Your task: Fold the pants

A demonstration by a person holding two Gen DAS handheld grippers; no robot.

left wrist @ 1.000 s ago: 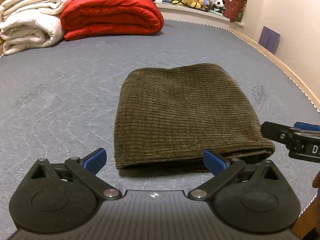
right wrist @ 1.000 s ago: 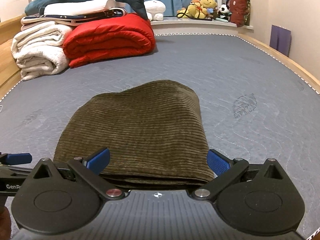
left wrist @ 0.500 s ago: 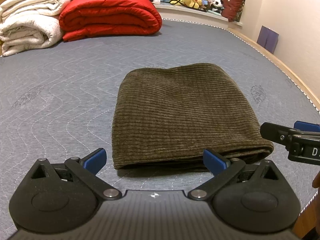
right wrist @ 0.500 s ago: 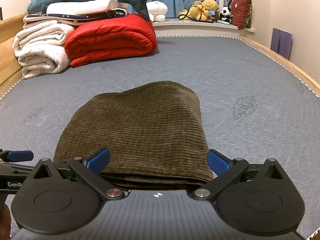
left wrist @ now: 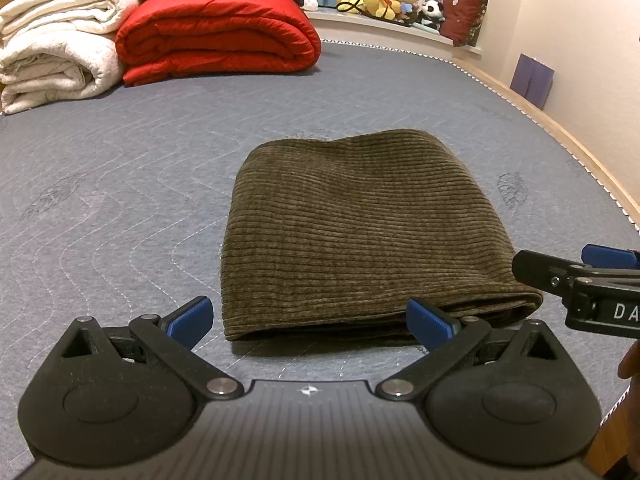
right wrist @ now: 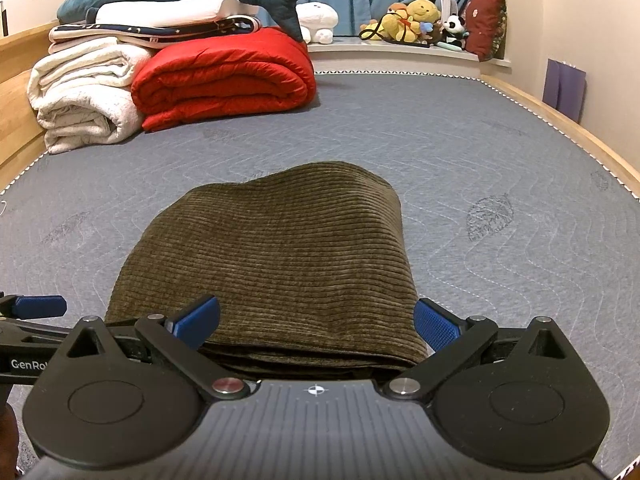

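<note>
Left wrist view: left gripper (left wrist: 308, 320) jaws spread, empty, just short of folded pants (left wrist: 360, 232) on mattress (left wrist: 120, 184). Right gripper (right wrist: 316, 322) jaws spread, at pants' near edge.

Pants (left wrist: 356, 232): ribbed olive corduroy, matt. Mattress (left wrist: 120, 184): grey quilted cloth with stitched waves. Left gripper (left wrist: 308, 322): matt black plastic, textured blue pads (left wrist: 428, 320), shiny metal pivots. Red quilt (right wrist: 224, 76): smooth, slightly glossy.
</note>
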